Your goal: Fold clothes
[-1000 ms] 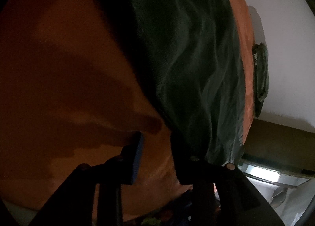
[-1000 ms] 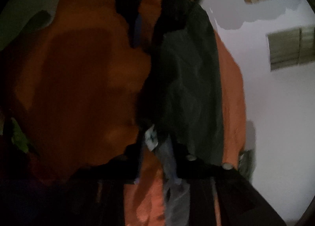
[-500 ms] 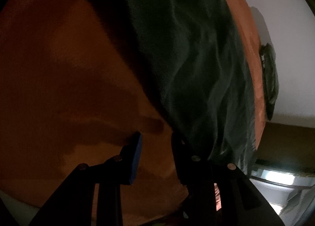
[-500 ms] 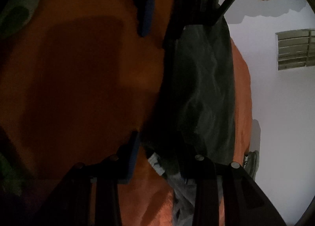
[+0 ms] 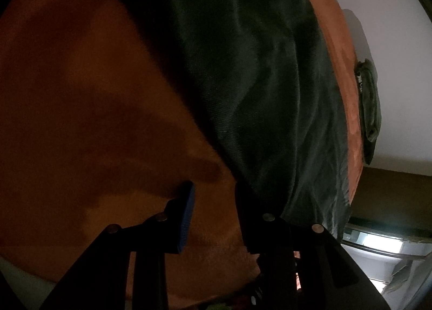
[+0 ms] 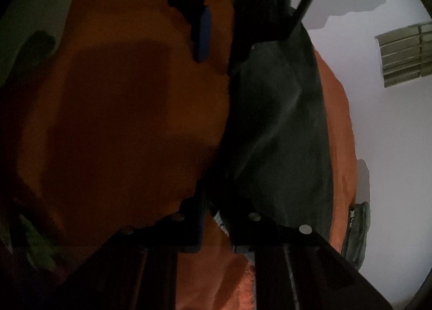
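You have the dark garment [image 5: 256, 80] stretched over the orange surface [image 5: 81, 94]; your left gripper [image 5: 213, 215] has jaws spread with the cloth edge against the right one. Your right gripper [image 6: 213, 218] seems, in this dim view, to pinch the other end, so carry that end over squarely to fold

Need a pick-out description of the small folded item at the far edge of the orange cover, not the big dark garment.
Find the orange cover filling most of the left wrist view, then follow its right edge toward the white wall. The small olive-green folded cloth sits on that edge. Unlike the large dark garment draped mid-cover, it is compact and lies apart.
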